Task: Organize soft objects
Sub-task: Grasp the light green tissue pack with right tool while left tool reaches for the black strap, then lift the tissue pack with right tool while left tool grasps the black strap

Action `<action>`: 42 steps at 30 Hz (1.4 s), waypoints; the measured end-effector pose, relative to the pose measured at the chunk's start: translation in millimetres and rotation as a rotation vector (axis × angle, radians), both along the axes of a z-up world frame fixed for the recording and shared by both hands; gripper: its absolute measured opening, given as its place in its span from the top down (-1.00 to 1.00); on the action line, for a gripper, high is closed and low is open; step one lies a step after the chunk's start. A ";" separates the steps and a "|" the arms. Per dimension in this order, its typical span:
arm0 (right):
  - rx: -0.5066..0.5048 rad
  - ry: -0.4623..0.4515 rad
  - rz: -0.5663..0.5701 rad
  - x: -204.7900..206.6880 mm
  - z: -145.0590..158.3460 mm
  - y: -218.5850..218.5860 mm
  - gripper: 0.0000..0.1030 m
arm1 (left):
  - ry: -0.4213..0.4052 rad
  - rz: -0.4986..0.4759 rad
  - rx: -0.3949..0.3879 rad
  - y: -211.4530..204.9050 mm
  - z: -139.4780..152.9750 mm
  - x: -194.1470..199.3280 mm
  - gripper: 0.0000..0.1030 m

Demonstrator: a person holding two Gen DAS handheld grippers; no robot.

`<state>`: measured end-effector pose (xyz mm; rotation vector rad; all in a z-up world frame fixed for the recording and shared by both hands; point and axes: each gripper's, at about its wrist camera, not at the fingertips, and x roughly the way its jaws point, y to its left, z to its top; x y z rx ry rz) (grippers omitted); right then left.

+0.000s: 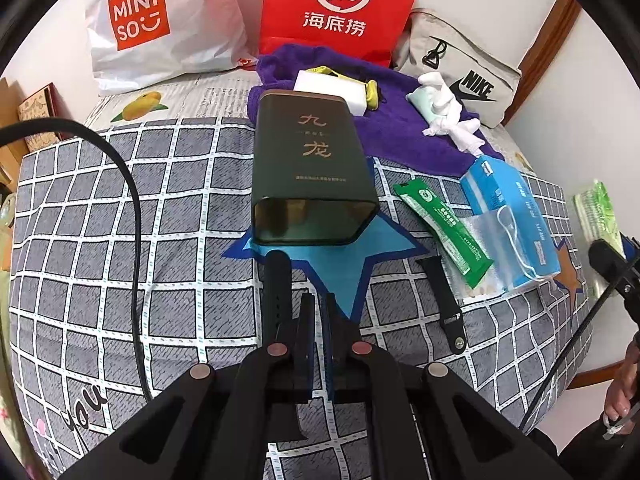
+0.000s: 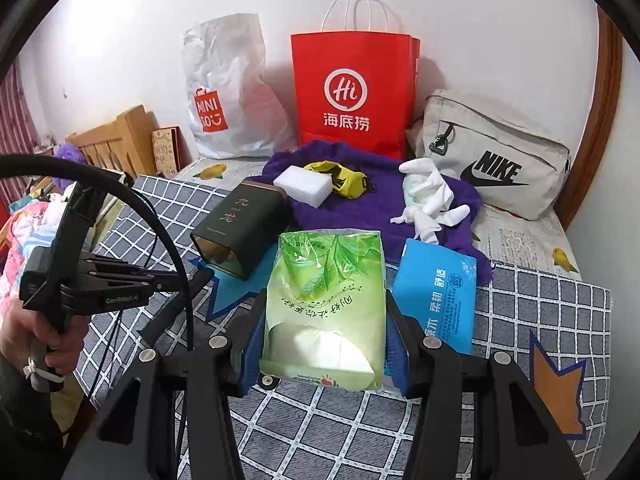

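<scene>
My right gripper point(image 2: 326, 320) is shut on a green tissue pack point(image 2: 324, 304), lifted above the checked bedspread point(image 2: 540, 312); the same pack shows at the right edge of the left wrist view point(image 1: 598, 212). My left gripper point(image 1: 318, 308) is shut with nothing between its fingers, low over a blue star patch point(image 1: 340, 276). It also appears at the left of the right wrist view point(image 2: 176, 280). A purple towel point(image 2: 360, 208) carries a white sponge point(image 2: 304, 184), a yellow pouch point(image 2: 336, 178) and white gloves point(image 2: 428, 196).
A dark green tin point(image 1: 312, 168) lies on its side ahead of the left gripper. Two black watch straps point(image 1: 278, 292) point(image 1: 444, 304), a green sachet point(image 1: 444, 232) and a blue mask box point(image 1: 508, 216) lie nearby. Red bag point(image 2: 352, 92), Miniso bag point(image 2: 228, 92) and Nike bag point(image 2: 496, 160) line the wall.
</scene>
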<state>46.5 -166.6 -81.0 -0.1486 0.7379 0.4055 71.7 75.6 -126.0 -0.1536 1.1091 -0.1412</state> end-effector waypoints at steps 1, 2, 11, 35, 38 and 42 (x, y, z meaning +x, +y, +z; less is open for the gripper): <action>0.003 -0.003 0.000 -0.4 0.3 -0.7 0.01 | 0.004 0.000 0.000 -0.1 -0.7 -0.2 0.91; 0.007 -0.004 0.000 -1.3 0.7 -1.4 0.02 | 0.008 -0.001 -0.003 0.1 -1.4 -0.3 0.91; 0.024 -0.001 0.006 -2.2 0.5 -4.6 0.02 | 0.035 0.012 -0.003 2.3 -9.0 -0.7 0.91; 0.021 0.076 0.005 8.4 -22.6 -7.6 0.01 | 0.076 -0.005 0.202 -0.8 -41.5 4.1 -0.06; 0.014 0.085 0.012 9.8 -26.3 -4.4 0.01 | 0.040 -0.033 0.241 -9.9 -43.4 5.6 0.40; 0.004 0.086 0.022 6.8 -27.7 -2.1 0.01 | 0.024 -0.058 0.253 -12.8 -39.1 5.8 0.63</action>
